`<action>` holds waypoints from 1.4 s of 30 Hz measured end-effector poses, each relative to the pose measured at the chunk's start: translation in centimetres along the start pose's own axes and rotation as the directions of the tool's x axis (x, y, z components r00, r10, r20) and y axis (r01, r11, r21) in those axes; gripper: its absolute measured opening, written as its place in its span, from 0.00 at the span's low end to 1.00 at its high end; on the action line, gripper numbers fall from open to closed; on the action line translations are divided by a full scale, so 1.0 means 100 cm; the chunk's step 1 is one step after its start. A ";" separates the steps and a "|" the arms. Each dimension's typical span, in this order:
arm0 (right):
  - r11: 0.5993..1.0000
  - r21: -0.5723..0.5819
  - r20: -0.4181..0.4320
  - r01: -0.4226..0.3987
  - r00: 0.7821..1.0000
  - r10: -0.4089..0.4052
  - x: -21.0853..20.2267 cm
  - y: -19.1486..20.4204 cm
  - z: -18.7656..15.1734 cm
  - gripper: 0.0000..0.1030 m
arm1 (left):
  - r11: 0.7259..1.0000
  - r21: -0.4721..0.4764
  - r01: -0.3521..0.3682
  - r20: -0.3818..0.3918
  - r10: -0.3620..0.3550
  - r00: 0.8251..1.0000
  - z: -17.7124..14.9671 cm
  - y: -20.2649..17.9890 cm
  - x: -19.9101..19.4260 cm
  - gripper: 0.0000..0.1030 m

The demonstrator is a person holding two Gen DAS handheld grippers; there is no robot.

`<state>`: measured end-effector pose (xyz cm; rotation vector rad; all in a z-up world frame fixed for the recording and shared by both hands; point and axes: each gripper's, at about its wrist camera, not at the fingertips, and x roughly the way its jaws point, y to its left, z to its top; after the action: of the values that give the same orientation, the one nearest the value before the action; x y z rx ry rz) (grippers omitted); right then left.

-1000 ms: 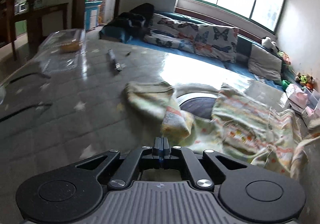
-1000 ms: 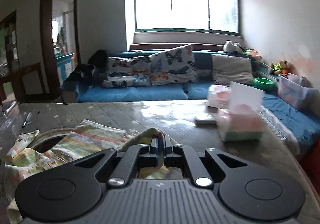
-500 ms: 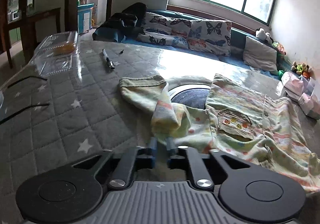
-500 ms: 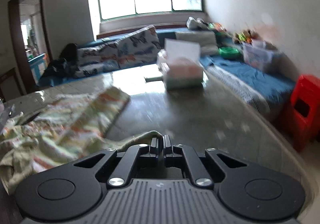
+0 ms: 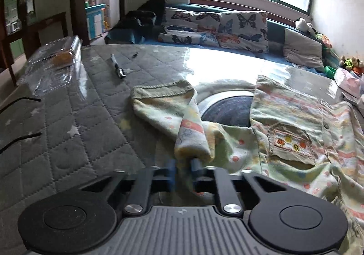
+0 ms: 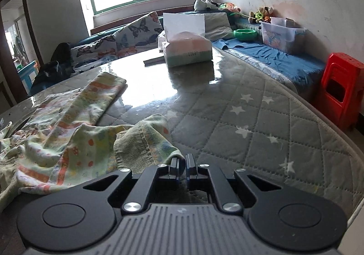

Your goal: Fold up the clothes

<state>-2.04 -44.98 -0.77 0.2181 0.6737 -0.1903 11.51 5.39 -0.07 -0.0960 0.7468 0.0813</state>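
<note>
Well, on the far left of my left view a clear plastic box (image 5: 54, 66) sits on the quilted table (image 5: 75, 141), and a pen (image 5: 117, 69) lies a little to its right. Nearer the middle, the shirt (image 5: 293, 132) is spread over the table, one sleeve (image 5: 168, 107) lying out toward the left. My left tongs (image 5: 183, 172) are parted, with a fold of that sleeve hanging between the two fingers; neither finger presses on it. A pocket (image 5: 290, 142) with small coloured patches shows on the shirt's right half.

In my right view the shirt (image 6: 56, 123) fills the near left of the table (image 6: 261, 132). Its other cuff (image 6: 145, 141) reaches the right tongs (image 6: 181, 166), which stand slightly parted around the cuff's edge, not clamped. Farther off, a tissue box (image 6: 187, 50) stands on the table, and at the right edge a red stool (image 6: 341, 89) stands on the floor.
</note>
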 end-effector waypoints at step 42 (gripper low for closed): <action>0.976 -0.206 0.026 -0.074 0.996 0.081 0.023 0.014 0.016 0.53 | 0.978 -0.204 -0.031 0.002 0.032 0.999 -0.070 0.038 -0.101 0.15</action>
<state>0.97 -44.26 -0.84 0.0425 0.6449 -0.0488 -1.02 7.99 1.43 -0.2799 0.7334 0.1888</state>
